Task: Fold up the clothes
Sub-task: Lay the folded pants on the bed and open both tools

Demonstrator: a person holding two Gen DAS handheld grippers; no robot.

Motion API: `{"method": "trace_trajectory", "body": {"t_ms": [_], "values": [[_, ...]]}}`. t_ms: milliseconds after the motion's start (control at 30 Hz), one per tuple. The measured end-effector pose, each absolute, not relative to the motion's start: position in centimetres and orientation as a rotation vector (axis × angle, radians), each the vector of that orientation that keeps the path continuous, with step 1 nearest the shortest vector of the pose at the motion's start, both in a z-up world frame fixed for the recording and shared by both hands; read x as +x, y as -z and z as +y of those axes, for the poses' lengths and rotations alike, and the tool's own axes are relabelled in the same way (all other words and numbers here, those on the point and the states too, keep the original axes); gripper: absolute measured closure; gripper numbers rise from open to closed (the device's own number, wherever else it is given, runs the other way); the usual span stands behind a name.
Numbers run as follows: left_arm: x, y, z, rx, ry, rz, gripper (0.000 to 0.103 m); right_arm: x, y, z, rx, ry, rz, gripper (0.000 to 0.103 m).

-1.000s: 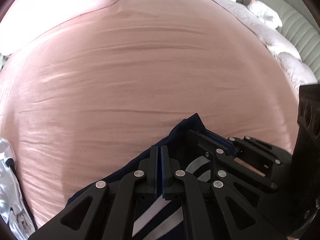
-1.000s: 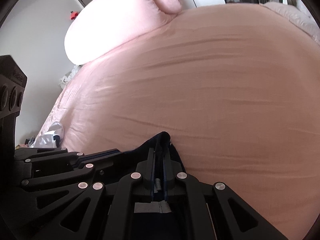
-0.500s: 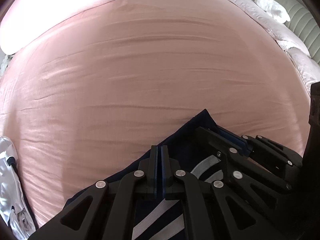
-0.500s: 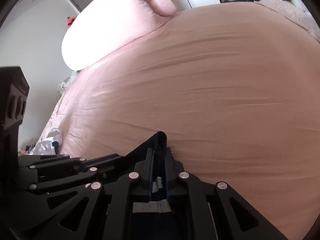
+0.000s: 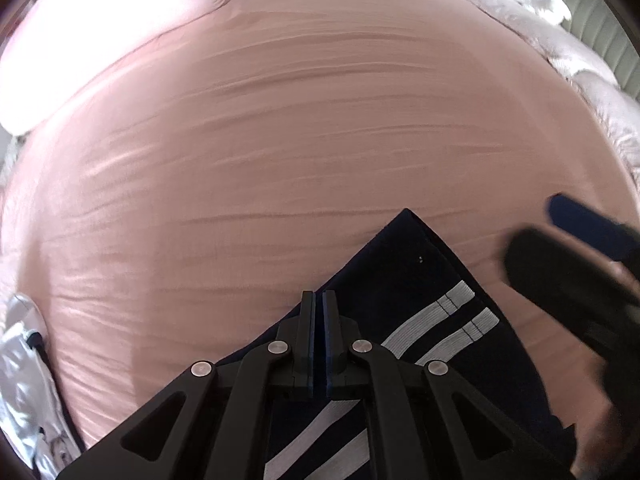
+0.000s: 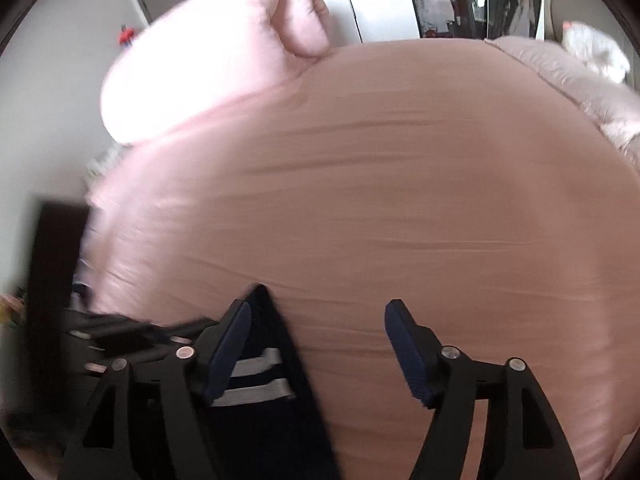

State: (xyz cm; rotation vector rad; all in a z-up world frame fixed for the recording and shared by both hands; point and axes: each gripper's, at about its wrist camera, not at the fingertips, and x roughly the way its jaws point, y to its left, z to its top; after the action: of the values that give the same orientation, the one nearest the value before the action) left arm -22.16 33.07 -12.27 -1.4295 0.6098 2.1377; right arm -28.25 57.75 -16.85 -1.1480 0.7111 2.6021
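Note:
A dark navy garment with grey stripes lies on the pink bed sheet, near the front. My left gripper is shut on the garment's left edge, jaws together. My right gripper is open and empty; its left finger sits over the garment, with the corner tip just beyond it. The right gripper also shows, blurred, at the right of the left wrist view, beside the garment's right edge.
A large pink pillow lies at the head of the bed. A quilted pink blanket is bunched along the right side. A silvery garment lies at the left edge of the bed. The left gripper's body shows at left.
My right gripper has opened, let go of the garment's corner and pulled off to the right. The corner now lies flat on the sheet. My left gripper stays shut on the garment.

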Motion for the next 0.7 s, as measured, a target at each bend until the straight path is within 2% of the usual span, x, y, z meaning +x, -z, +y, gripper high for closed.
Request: {"method": "trace_trajectory", "body": {"t_ms": [67,133,167,267,400,567,633,700], "values": [[-22.0,12.2,33.1,-1.436,-2.146,0.602,0.100,-27.3,15.4,57.5,-1.150,-2.633,0.724,0.027],[-22.2,12.0,32.9,-1.467,-2.154,0.547,0.100,-26.4,14.1,57.2,-1.130,-2.637,0.644,0.027],[-22.3,11.8,32.7,-1.488,-2.155,0.499,0.100,-26.0,13.5,56.9,-1.113,-2.634,0.593,0.027],[-22.9,10.8,31.4,-1.543,-2.142,0.283,0.100,-24.8,12.7,57.0,-1.084,-2.619,0.610,0.026],[-23.4,9.5,29.7,-1.632,-2.076,0.029,0.100,-23.6,13.0,57.9,-1.050,-2.587,0.804,0.026],[-23.5,8.2,28.0,-1.678,-2.030,-0.113,0.099,-22.2,14.0,58.5,-1.045,-2.519,0.934,0.026],[-22.9,8.4,26.2,-1.712,-2.030,-0.249,0.099,-21.7,14.2,58.5,-1.041,-2.496,0.949,0.026],[-22.0,8.8,24.3,-1.727,-2.001,-0.461,0.098,-21.2,14.4,58.5,-1.040,-2.489,0.970,0.026]]}}
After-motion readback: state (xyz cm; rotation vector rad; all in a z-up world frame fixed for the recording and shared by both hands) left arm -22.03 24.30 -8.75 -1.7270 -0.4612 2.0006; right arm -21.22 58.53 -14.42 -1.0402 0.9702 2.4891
